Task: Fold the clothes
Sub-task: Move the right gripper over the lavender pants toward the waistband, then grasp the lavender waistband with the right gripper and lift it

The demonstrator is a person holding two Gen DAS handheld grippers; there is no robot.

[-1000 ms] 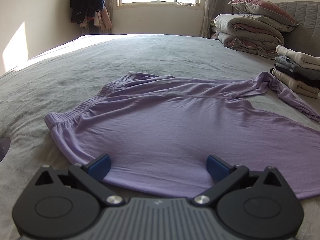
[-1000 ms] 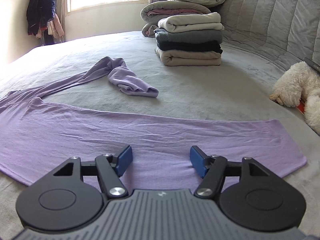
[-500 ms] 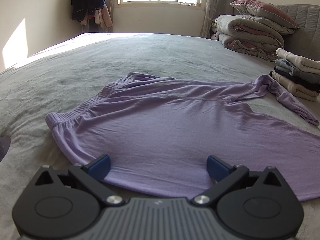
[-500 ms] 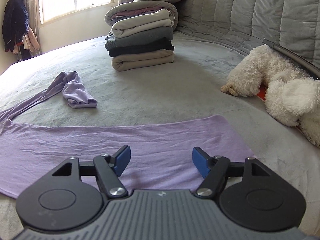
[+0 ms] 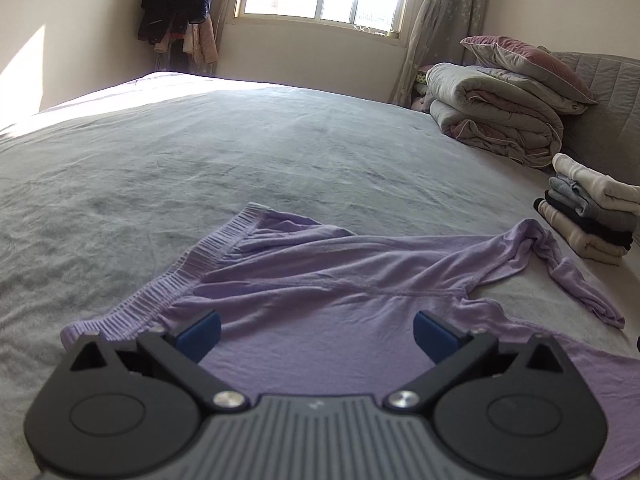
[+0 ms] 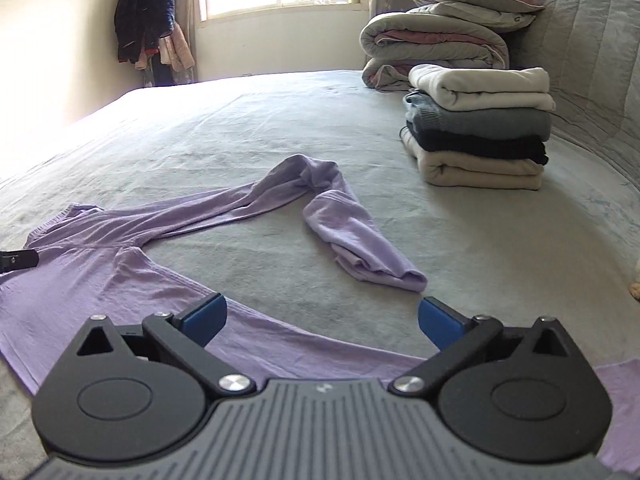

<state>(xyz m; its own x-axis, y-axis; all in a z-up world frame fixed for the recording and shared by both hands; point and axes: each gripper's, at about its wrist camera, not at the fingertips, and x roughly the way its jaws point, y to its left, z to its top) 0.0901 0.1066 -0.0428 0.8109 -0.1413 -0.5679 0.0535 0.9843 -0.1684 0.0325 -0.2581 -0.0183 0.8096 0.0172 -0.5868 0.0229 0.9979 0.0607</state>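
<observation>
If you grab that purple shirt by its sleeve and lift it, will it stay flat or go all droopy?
Probably droopy: the purple shirt lies limp and wrinkled on the bed, and its sleeve is already bent and bunched. It looks thin, so likely light. It may drag on the fuzzy cover rather than slide.

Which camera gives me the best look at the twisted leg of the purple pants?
The right wrist view. There the twisted leg lies in full, mid-frame, bent back on itself on the bed, its cuff end nearest the camera. The left wrist view shows the same leg only small, near the right edge.
</observation>
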